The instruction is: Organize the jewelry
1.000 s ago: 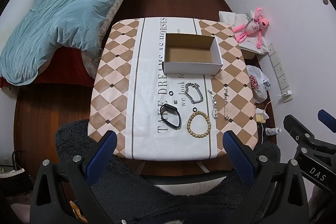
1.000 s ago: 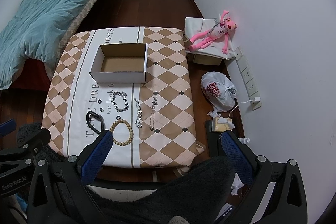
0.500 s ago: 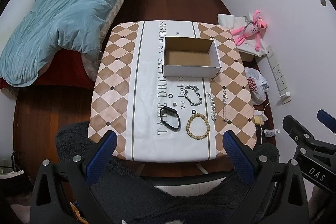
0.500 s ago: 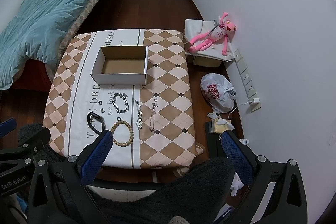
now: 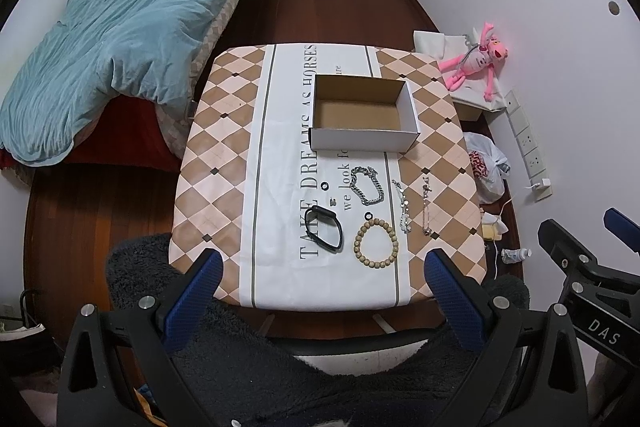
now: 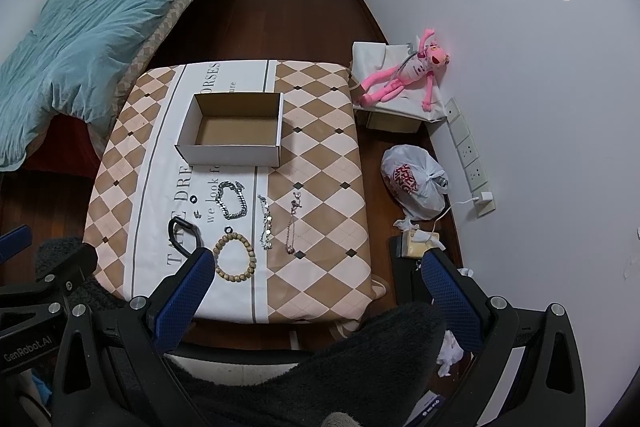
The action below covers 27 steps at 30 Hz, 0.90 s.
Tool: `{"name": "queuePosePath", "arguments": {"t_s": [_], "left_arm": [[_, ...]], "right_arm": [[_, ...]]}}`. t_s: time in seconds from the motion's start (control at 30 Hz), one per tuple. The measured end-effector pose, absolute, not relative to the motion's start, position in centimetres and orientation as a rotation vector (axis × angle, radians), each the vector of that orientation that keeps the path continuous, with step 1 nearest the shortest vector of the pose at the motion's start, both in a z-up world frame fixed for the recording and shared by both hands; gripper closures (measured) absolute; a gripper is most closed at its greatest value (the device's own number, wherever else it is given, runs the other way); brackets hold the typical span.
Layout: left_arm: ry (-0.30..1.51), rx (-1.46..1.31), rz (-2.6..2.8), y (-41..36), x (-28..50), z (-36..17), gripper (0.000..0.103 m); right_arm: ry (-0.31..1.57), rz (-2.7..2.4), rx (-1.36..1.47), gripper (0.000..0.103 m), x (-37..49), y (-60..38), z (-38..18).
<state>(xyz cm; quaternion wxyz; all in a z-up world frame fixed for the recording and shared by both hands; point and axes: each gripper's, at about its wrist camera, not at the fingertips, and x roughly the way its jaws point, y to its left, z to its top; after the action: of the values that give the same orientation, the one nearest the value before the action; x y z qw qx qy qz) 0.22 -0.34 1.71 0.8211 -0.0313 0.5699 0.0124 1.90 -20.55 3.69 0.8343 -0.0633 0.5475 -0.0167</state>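
Left gripper point(image 5: 320, 277) and right gripper point(image 6: 316, 277) both spread wide, holding nothing, high above the table.

From the left wrist view I see my left fingers apart over the near table edge point(image 5: 320, 303); the empty cardboard box point(image 5: 362, 143) sits in the far half, and in front of it lie the black band point(image 5: 323, 233), the wooden bead bracelet point(image 5: 377, 239), the chunky silver chain point(image 5: 367, 185) and two thin chains point(image 5: 416, 205), all apart from one another. I judge nothing is packed yet, so I'd drop straight onto the black band and pinch across one side of its loop. From the right wrist view my right fingers are equally parted, the bead bracelet point(image 6: 235, 257) lying just beyond the left pad point(image 6: 184, 297); I'd take that with this hand, gripping the beads crosswise so they don't roll.
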Motion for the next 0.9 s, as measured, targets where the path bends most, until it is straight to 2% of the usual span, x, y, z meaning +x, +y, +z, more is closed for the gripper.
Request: {"name": "queuePosePath", "arguments": {"t_s": [0.9], "left_arm": [[1.202,-0.072,0.023,-0.60,0.32,2.47,0.000]], "right_arm": [[1.152,-0.037,-0.130,0.000,1.63,-20.68,3.90]]}}
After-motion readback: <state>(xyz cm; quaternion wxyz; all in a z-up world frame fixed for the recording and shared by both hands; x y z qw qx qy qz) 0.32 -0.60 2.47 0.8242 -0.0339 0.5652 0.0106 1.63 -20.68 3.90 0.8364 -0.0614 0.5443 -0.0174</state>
